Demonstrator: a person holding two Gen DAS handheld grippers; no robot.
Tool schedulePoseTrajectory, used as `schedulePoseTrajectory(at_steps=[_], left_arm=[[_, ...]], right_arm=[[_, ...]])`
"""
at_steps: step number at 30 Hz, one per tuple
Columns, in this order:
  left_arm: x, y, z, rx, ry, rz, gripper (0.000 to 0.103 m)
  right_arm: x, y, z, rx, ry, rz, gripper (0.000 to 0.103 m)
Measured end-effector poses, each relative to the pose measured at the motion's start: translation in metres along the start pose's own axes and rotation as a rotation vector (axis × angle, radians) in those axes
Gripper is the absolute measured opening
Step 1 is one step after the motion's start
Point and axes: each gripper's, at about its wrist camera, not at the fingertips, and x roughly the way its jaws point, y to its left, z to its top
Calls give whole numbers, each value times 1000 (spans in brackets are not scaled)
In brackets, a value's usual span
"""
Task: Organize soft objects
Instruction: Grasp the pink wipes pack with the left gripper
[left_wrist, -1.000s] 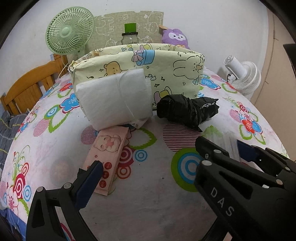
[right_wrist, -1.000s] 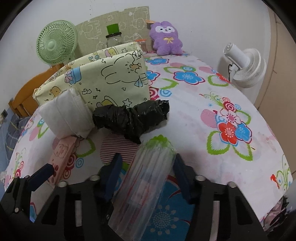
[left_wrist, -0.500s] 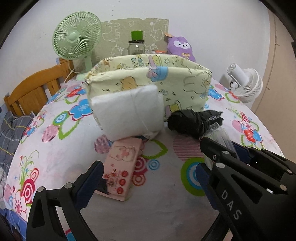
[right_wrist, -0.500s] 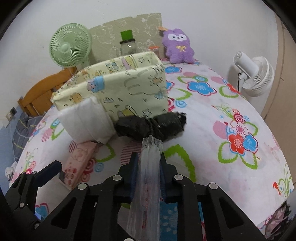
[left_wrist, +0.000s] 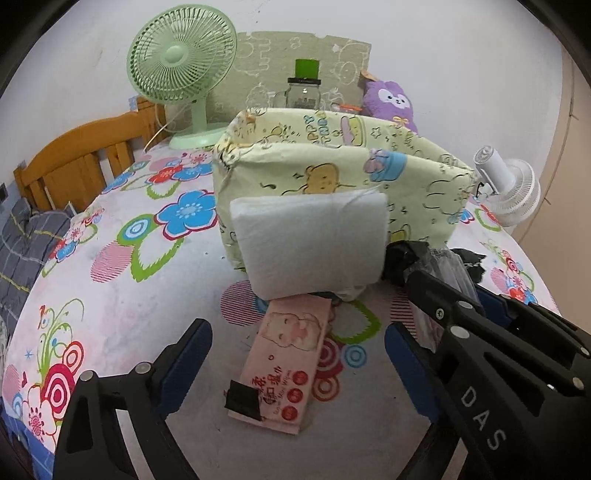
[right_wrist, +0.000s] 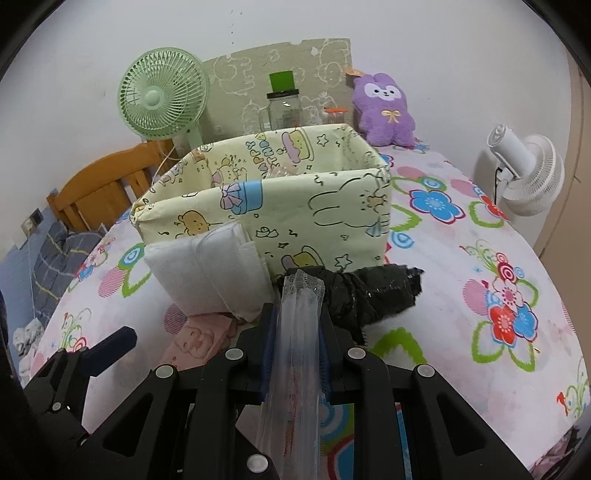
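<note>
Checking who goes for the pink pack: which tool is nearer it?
Left. The left tool straddles the pink pack, jaws closing, not yet touching; the right tool is off to its right, clamping a clear packet.

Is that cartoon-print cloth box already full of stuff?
Not full. The right wrist view looks into the cloth box: mostly bare inner walls, with only something clear and small near the back; its floor is hidden.
</note>
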Motion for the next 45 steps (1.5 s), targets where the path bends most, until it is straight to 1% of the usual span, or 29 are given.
schedulePoseTrajectory(at_steps=[2, 4, 7, 10, 13, 16, 17, 18, 20, 29, 35, 45], left_arm=[[4, 2, 0, -5, 9, 1, 94], [9, 4, -1, -13, 25, -1, 90], [15, 7, -2, -31, 52, -12, 88], [16, 7, -4, -32, 46, 1, 84], [15, 5, -5, -22, 42, 8, 75], [14, 3, -6, -9, 45, 31, 58], [13, 3, -6, -6, 47, 48, 50], [12, 3, -6, -7, 47, 49, 45], [11, 2, -7, -10, 50, 46, 42], [3, -6, -9, -12, 66, -15, 39], [-9, -15, -9, 2, 42, -23, 39], [-26, -23, -7, 14, 7, -14, 39]], right_arm=[[4, 1, 0, -3, 7, -1, 23], [8, 1, 0, -3, 18, -4, 23], [14, 2, -1, -4, 33, -7, 23], [18, 2, -2, -5, 43, -8, 23], [21, 3, -2, -6, 48, -12, 23], [22, 3, -3, -5, 55, -10, 23], [22, 3, -4, -6, 56, -11, 24], [22, 3, -4, -7, 57, -10, 24], [21, 3, -4, -4, 58, -6, 24], [11, -4, -6, 13, 47, -11, 24], [1, -10, -8, 27, 29, -12, 24], [-19, -14, -7, 39, -10, -1, 24]])
